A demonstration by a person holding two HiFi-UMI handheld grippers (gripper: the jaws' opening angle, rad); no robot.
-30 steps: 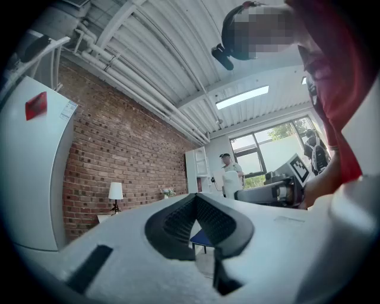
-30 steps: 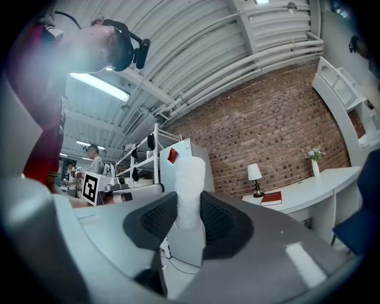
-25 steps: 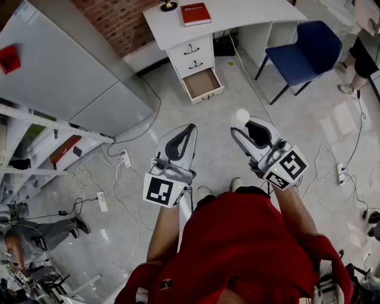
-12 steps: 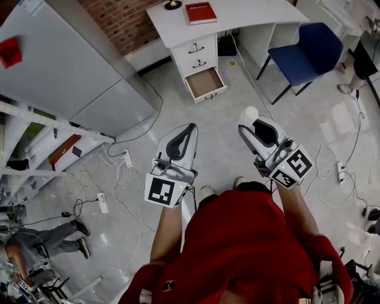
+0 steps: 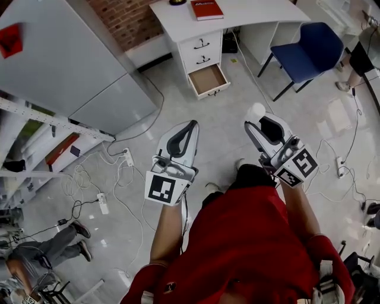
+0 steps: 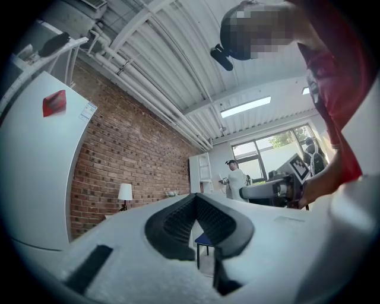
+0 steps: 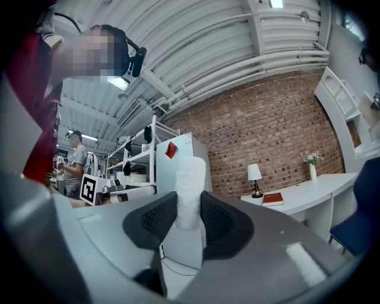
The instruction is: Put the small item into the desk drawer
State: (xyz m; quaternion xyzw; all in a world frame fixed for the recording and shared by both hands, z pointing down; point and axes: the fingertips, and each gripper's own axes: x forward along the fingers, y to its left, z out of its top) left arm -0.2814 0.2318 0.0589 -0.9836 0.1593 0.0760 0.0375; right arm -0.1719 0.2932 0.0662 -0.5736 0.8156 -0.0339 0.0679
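Note:
My right gripper (image 5: 256, 119) (image 7: 190, 209) is shut on a small white cylindrical item (image 5: 256, 110) (image 7: 190, 189), which stands up past the fingertips. It hangs over the floor, well short of the white desk (image 5: 249, 13). The desk's lowest drawer (image 5: 208, 79) is pulled open and shows a bare brown bottom; two shut drawers sit above it. My left gripper (image 5: 193, 124) (image 6: 195, 199) is beside the right one, its tips together with nothing between them.
A red book (image 5: 206, 9) (image 7: 272, 199) and a lamp (image 7: 254, 174) are on the desk. A blue chair (image 5: 309, 46) stands to the drawer's right. A grey cabinet (image 5: 71, 65) and shelving fill the left. Cables and a power strip (image 5: 126, 158) lie on the floor. A person (image 5: 41, 255) is at the lower left.
The desk and open drawer have slid up in the head view as I moved closer. The right gripper shifted slightly right, still gripping the white item.

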